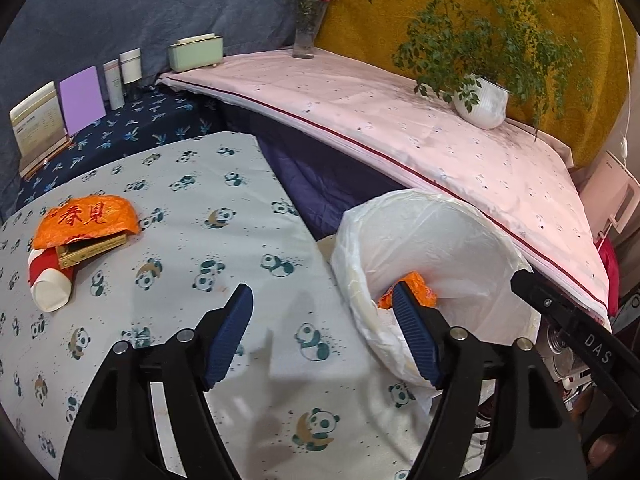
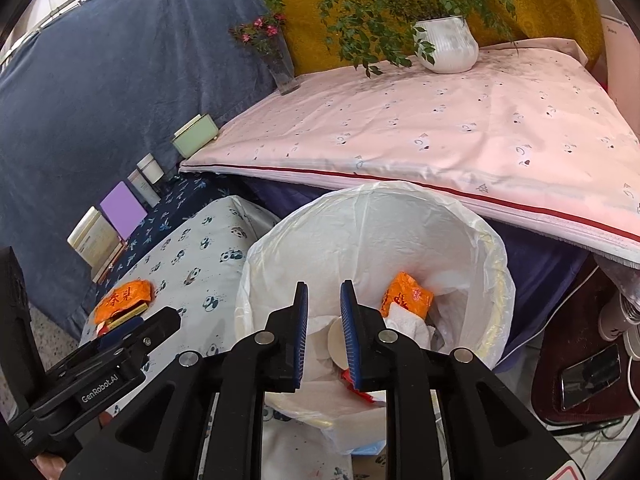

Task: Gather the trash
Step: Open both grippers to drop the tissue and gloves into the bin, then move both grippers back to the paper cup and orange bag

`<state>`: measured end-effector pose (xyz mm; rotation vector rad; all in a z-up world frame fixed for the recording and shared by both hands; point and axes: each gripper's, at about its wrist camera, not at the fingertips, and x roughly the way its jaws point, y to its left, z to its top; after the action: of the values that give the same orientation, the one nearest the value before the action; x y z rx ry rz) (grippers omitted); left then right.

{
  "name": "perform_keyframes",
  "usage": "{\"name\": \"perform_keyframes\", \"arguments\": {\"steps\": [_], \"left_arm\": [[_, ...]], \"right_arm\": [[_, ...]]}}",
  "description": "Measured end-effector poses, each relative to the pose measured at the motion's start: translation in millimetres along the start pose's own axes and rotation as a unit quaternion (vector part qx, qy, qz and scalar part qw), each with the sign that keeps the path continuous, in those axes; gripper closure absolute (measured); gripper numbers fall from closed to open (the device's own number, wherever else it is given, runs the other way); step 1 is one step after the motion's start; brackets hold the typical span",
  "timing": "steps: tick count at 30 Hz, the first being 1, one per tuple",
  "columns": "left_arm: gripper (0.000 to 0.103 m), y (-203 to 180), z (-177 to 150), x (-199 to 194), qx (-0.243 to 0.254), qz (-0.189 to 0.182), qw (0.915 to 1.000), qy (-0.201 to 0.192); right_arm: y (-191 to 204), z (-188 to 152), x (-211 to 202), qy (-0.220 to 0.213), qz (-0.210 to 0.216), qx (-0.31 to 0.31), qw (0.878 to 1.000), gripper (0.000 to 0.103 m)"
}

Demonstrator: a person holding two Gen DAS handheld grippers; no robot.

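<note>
Right gripper (image 2: 324, 320) over bin: jaws narrowly parted, nothing between. Left gripper (image 1: 322, 336) over panda cloth (image 1: 192, 208): jaws wide, empty. Lined bin (image 2: 496, 264), crinkled white plastic, holds orange wrapper (image 2: 408, 294), tissue, paper cup. On cloth: orange wrapper (image 1: 86, 220), gold box, red-white paper cup (image 1: 48, 284).

A lived-in home room, made over for tidying. Benches are draped in household cloth: a panda-print sheet (image 1: 224, 184) and a pink quilt (image 2: 440, 128). A potted plant (image 1: 482, 100), a glass vase of flowers (image 1: 306, 36), books (image 1: 38, 124) and jars (image 1: 130, 66) line the back, with a bag-lined trash bin (image 2: 496, 280) beside.
</note>
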<state>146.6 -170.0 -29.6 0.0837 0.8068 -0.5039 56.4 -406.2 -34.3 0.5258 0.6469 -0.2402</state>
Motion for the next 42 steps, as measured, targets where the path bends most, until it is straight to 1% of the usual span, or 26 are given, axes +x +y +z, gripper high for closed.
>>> {"name": "perform_keyframes", "arguments": {"steps": [2, 7, 12, 15, 17, 19, 20, 22, 26, 31, 37, 42], "left_arm": [[0.030, 7.0, -0.7, -3.3, -0.005, 0.007, 1.0000, -0.002], [0.025, 31.7, -3.7, -15.2, -0.022, 0.027, 0.9994, -0.009], [0.024, 60.2, -8.8, -26.1, -0.043, 0.044, 0.9981, -0.009], [0.023, 79.8, -13.4, -33.6, -0.057, 0.056, 0.9968, -0.011], [0.016, 97.1, -16.0, -39.7, -0.071, 0.067, 0.9951, -0.013], [0.013, 112.3, -18.5, -45.1, -0.085, 0.079, 0.9931, -0.017], [0.013, 120.6, -19.4, -46.9, -0.091, 0.083, 0.9922, -0.017], [0.012, 138.8, -21.8, -48.7, -0.102, 0.093, 0.9904, -0.013], [0.012, 174.1, -29.2, -46.8, -0.120, 0.119, 0.9856, -0.004], [0.012, 212.5, -35.0, -41.7, -0.147, 0.136, 0.9797, 0.006], [0.012, 240.9, -31.2, -29.9, -0.160, 0.145, 0.9763, 0.009], [0.012, 255.1, -25.3, -12.8, -0.163, 0.149, 0.9752, 0.016]], "right_arm": [[6.2, -0.8, -1.6, -0.001, 0.004, -0.004, 1.000, 0.082], [24.2, -3.3, -5.5, -0.001, 0.013, -0.016, 1.000, 0.081], [47.3, -9.4, -4.6, 0.007, 0.023, -0.031, 0.999, 0.080], [64.9, -13.9, -2.6, 0.014, 0.030, -0.043, 0.999, 0.080], [77.6, -17.1, -1.3, 0.018, 0.036, -0.050, 0.998, 0.079], [89.8, -19.8, -0.5, 0.021, 0.040, -0.056, 0.997, 0.078], [97.7, -21.9, 0.5, 0.022, 0.042, -0.060, 0.997, 0.076], [109.3, -25.7, 3.1, 0.025, 0.046, -0.066, 0.996, 0.075], [135.4, -35.2, 13.1, 0.036, 0.056, -0.079, 0.995, 0.075], [167.1, -47.1, 30.5, 0.053, 0.066, -0.096, 0.992, 0.075], [203.9, -59.4, 58.0, 0.075, 0.083, -0.111, 0.988, 0.074], [227.8, -66.7, 80.1, 0.089, 0.093, -0.124, 0.984, 0.074]]}}
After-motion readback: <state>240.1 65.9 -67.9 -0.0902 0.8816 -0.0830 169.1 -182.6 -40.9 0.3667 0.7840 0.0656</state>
